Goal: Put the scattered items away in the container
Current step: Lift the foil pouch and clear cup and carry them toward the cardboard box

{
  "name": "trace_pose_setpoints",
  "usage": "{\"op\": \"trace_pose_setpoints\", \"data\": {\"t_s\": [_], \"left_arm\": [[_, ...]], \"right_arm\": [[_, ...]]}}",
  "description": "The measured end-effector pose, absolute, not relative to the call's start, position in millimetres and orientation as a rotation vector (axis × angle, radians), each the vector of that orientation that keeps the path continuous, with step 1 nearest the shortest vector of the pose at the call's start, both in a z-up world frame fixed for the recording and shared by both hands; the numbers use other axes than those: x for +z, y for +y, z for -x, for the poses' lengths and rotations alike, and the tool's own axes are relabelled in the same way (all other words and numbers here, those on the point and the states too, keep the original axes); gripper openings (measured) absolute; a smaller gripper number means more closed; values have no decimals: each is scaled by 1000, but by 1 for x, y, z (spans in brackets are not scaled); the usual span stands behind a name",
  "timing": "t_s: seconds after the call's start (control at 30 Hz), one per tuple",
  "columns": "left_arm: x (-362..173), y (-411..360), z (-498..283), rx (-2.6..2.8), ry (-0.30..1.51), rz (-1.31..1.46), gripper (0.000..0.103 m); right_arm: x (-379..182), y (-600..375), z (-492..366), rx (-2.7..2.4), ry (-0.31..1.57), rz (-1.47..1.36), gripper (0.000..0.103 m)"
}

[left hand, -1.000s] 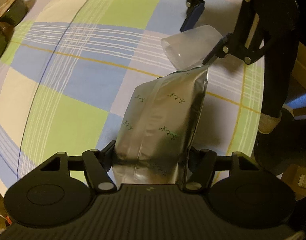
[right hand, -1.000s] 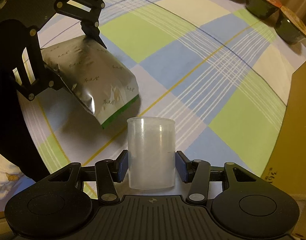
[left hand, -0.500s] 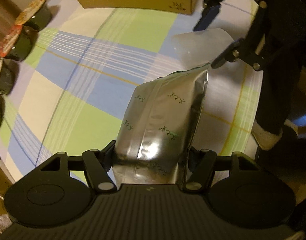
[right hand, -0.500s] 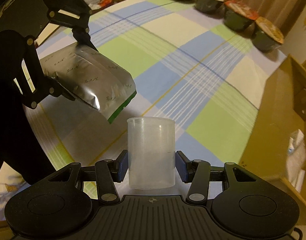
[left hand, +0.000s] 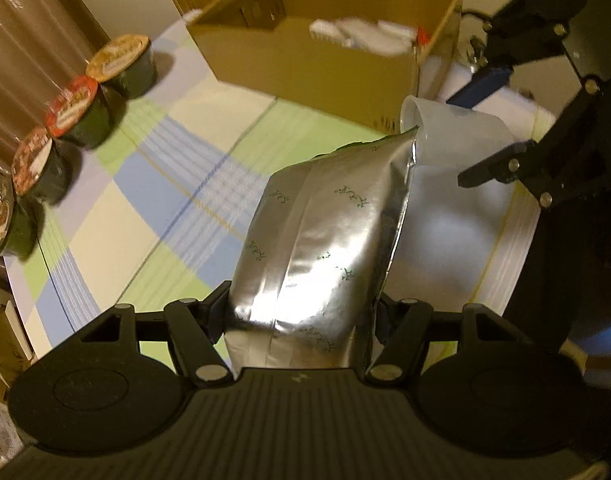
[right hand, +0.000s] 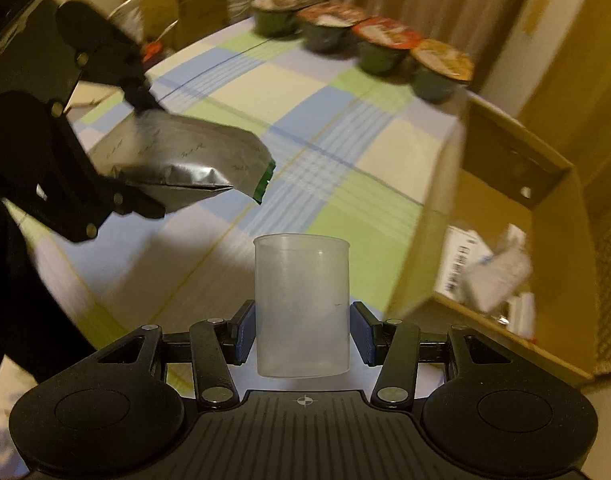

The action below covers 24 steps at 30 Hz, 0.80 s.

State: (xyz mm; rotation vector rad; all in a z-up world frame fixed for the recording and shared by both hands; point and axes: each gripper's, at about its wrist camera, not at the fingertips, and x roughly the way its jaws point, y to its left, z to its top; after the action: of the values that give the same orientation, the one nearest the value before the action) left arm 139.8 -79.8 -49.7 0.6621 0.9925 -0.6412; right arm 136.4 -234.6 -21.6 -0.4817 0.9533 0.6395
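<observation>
Left gripper [left hand: 301, 316] is clenching a silver foil pouch [left hand: 325, 236], holding it above the checked tablecloth [left hand: 117, 208], short of the open cardboard box [left hand: 317, 64]. Right gripper [right hand: 303, 334] is clamping a translucent plastic cup [right hand: 302, 304] upright, just beside the box's near wall. Four lidded bowls [right hand: 385, 50] are sitting in a row left of the box. White packets [right hand: 497, 276] are lying inside the box.
</observation>
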Motion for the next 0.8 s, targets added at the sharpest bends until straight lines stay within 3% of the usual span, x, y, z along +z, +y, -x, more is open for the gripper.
{"op": "trace_pose_setpoints", "data": {"t_s": [0.8], "left_arm": [[-3,-146,-183,-508,967,-333,64]], "right_arm": [[38,-318,-161,411,859,392,52]]}}
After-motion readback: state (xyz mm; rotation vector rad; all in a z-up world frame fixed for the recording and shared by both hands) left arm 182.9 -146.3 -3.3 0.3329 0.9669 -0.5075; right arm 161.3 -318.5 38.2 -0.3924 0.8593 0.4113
